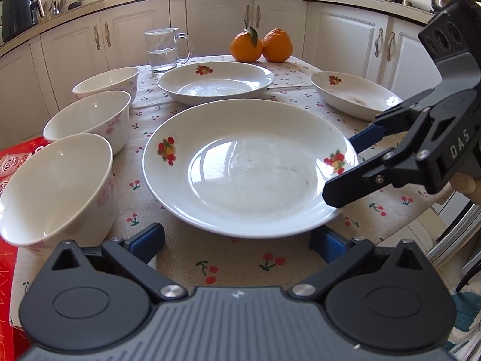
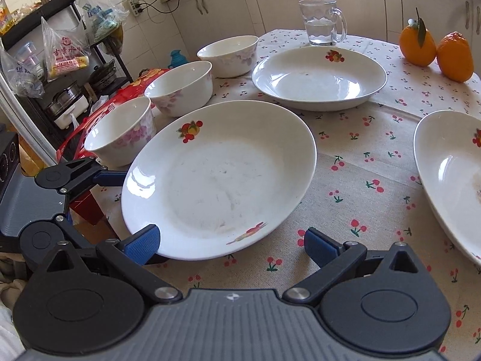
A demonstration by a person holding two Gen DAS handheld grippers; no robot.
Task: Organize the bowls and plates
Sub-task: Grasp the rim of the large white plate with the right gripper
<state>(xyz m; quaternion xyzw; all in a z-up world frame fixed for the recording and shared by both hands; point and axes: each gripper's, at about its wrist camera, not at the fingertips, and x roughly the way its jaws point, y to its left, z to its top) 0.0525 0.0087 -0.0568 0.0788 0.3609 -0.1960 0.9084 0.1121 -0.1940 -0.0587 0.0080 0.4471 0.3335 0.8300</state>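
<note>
A large white plate (image 1: pixel 249 165) (image 2: pixel 216 174) with fruit prints lies on the cherry-print tablecloth (image 1: pixel 240 267). Its near rim sits between the fingers of my left gripper (image 1: pixel 237 242), which stands wide open. My right gripper (image 2: pixel 231 248) (image 1: pixel 351 165) comes in from the right and is open, straddling the plate's right rim without pinching it. A second plate (image 1: pixel 215 81) (image 2: pixel 318 78) lies behind, and a third (image 1: pixel 354 94) (image 2: pixel 451 180) at the right. Three white bowls (image 1: pixel 57 186) (image 1: pixel 90 120) (image 1: pixel 108 82) stand in a row at the left.
A glass mug of water (image 1: pixel 163 49) (image 2: pixel 321 24) and two oranges (image 1: pixel 261 45) (image 2: pixel 433 48) stand at the table's far side. A red box (image 1: pixel 12 165) lies beside the bowls. A shelf with bags and pots (image 2: pixel 60 54) stands past the table's left edge.
</note>
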